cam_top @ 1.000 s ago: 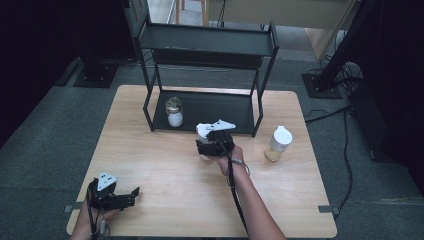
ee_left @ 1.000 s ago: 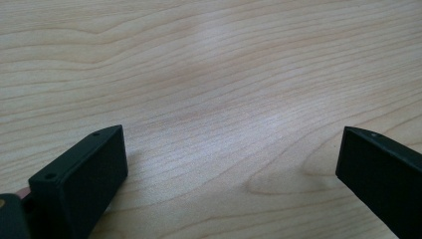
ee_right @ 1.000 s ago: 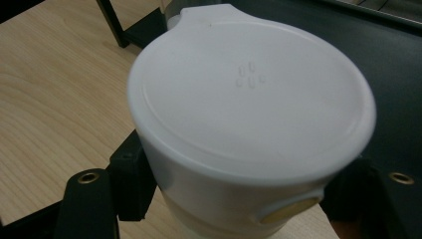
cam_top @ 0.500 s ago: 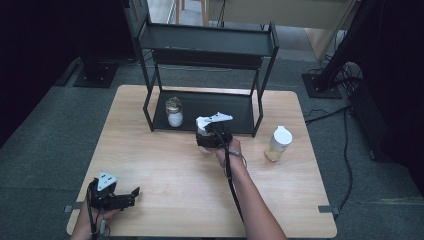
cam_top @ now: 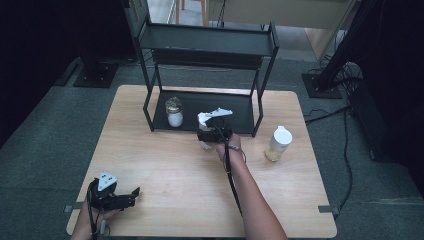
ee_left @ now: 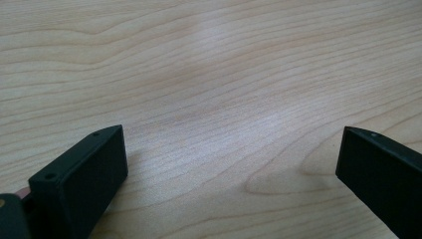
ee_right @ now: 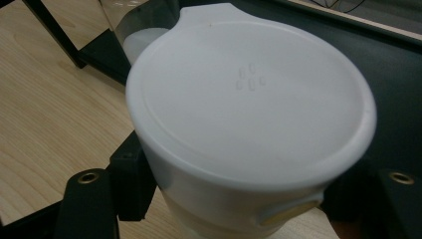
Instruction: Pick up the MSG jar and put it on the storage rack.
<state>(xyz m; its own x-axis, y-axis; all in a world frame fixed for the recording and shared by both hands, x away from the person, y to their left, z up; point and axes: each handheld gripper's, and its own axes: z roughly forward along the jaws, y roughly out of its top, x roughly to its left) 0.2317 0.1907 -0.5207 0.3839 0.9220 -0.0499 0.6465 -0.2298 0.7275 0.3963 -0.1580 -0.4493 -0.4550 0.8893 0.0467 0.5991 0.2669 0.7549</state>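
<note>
From the high view, your right gripper sits at the front edge of the black rack, about midway along its lower shelf. It is clamped around a white-lidded jar, which shows just beneath the gripper body, over the wood right where the table meets the shelf. Your forearm runs up to it from the bottom edge. On the shelf to the left stands a small jar with a gold lid, well apart from your right gripper. To the right of the rack, out on the table, stands a bottle with a white cap. Your left gripper lies low at the near left corner of the table, jaws pointing right, with nothing near them.

In the left gripper view, your two black jaws stand wide apart over bare wood grain, and nothing lies between them.

In the right gripper view, the jar's white lid is close to the camera, round with a small tab at the top. Your jaws press in on the jar's body from both sides just under the lid, so the grip is closed on it. Behind the lid you can see the dark shelf, a rack leg and part of the glass of the small jar.
</note>
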